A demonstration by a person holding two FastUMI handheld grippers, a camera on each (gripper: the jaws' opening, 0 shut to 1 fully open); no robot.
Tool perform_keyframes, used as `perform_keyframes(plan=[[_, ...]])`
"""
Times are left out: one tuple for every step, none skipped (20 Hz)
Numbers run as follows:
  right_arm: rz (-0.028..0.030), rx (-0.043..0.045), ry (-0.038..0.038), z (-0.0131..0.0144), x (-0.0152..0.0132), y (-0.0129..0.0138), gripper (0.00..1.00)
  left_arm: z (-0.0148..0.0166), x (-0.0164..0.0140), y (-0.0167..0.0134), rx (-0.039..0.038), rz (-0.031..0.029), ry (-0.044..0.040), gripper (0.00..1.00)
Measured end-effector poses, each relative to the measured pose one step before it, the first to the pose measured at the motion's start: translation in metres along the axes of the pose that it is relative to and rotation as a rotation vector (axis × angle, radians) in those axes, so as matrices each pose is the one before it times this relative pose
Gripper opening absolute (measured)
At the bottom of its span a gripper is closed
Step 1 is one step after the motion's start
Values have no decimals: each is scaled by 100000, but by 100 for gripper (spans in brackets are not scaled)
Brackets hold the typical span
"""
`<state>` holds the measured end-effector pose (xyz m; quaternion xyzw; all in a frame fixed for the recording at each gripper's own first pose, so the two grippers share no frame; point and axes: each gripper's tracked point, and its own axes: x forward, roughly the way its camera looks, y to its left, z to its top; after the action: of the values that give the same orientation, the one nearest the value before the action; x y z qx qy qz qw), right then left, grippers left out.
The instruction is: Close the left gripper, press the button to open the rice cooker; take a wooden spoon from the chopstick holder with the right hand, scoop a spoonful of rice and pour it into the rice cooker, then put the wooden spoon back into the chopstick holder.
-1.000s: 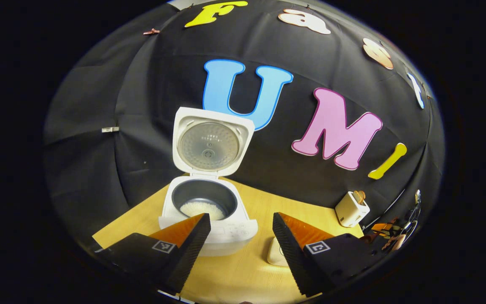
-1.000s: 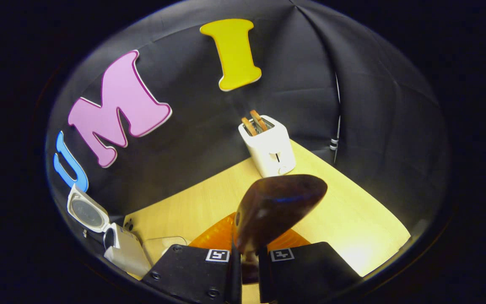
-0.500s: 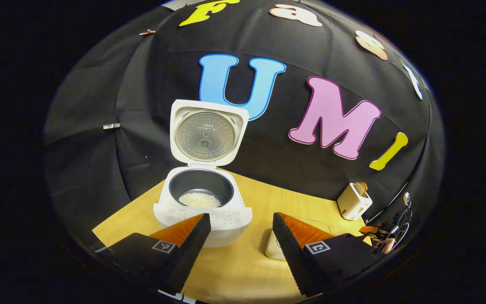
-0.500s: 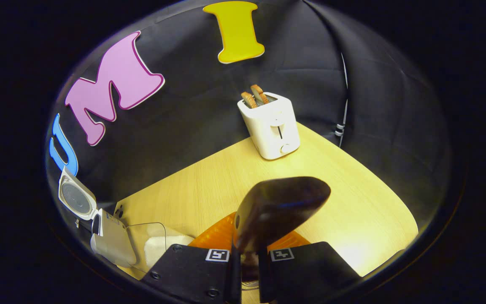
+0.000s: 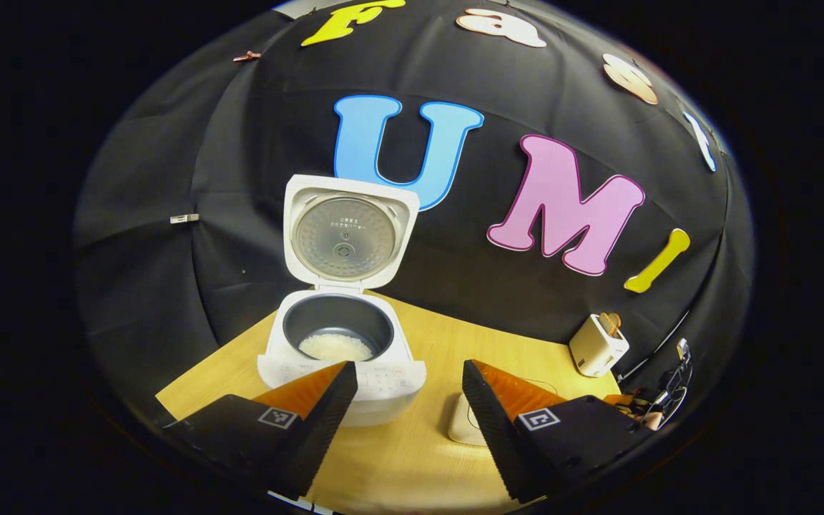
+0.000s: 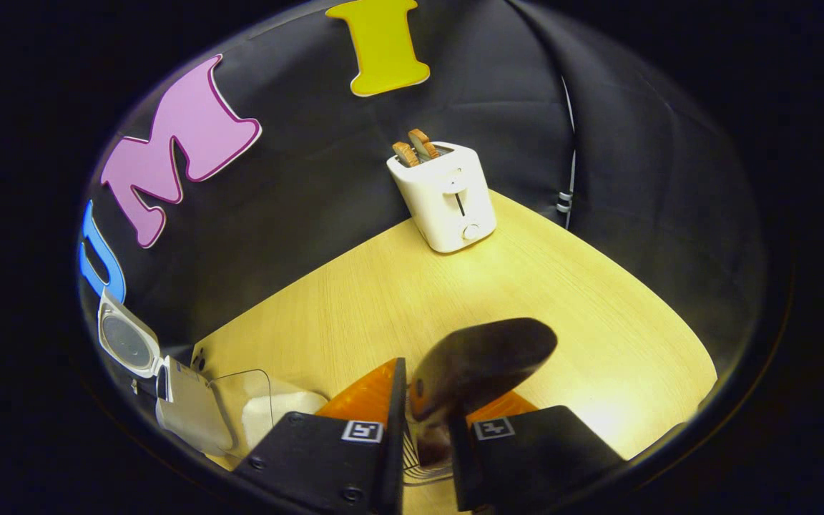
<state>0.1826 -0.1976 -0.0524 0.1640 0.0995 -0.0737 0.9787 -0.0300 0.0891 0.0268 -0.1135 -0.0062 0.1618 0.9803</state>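
Right claw (image 6: 423, 429) clamped on spoon (image 6: 480, 361), bowl up and forward, handle sunk between fingers above wire holder (image 6: 426, 468), likely ready to drop it back. Beyond, bare table (image 6: 562, 300), then toaster (image 6: 444, 197) at wall. Left claw (image 5: 408, 400) spread apart and idle, holding nothing. Just past it, rice tub (image 5: 466, 422) and cooker (image 5: 340, 357), lid (image 5: 344, 232) upright, rice (image 5: 335, 347) already in pot.

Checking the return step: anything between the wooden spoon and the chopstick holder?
Nothing visible. The wooden spoon runs down between the right gripper jaws, and the chopstick holder wire rim shows directly beneath them. The toaster stands far across the table, off that path.
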Motion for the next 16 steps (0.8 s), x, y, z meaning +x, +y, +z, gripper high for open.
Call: perform_keyframes(plan=[[-348, 1169, -1593, 178, -612, -7, 19, 195, 103, 161, 165, -154, -625, 96], [575, 1024, -1608, 370, -909, 264, 41, 460, 122, 195, 235, -166, -735, 96], [-607, 8, -561, -141, -565, 8, 61, 374, 112, 127, 34, -649, -885, 96], [-389, 182, -468, 108, -604, -191, 82, 596, 161, 107, -229, -826, -1067, 96], [-869, 375, -272, 149, -522, 6, 60, 628, 155, 158, 359, -387, -1022, 96], [-738, 560, -891, 278, -826, -202, 80, 903, 322, 411, 1171, 320, -1446, 96], [-1187, 572, -1307, 264, -618, -259, 99, 1199, 335, 603, 1427, 520, -2051, 96], [-758, 508, -1199, 332, -947, -68, 98, 1242, 455, 576, 967, 544, -2226, 96], [-823, 377, -811, 168, -799, -300, 98, 1341, 535, 599, 211, 79, -1868, 96], [-1180, 168, -810, 78, -900, -322, 98, 1352, 617, 677, -280, 215, -1333, 95], [-1771, 112, -1033, 90, -1058, -474, 99, 1214, 750, 710, -101, 685, -472, 96], [-1866, -411, -1723, 1, -952, -434, 98, 1433, 629, 677, -476, 321, -1245, 96], [-1174, -1787, -1491, -236, -1240, -222, 99, 1809, 709, 370, -745, -988, -2275, 96], [-1349, -4049, -1523, -479, -1190, -462, 98, 1649, 813, 505, -337, -148, -2110, 95], [-2829, -5269, -1347, -570, -959, -914, 98, 1717, 860, 635, 394, 363, -2162, 96], [-2972, -4649, -467, -797, -938, -817, 98, 1537, 909, 571, 933, 62, -2278, 96]])
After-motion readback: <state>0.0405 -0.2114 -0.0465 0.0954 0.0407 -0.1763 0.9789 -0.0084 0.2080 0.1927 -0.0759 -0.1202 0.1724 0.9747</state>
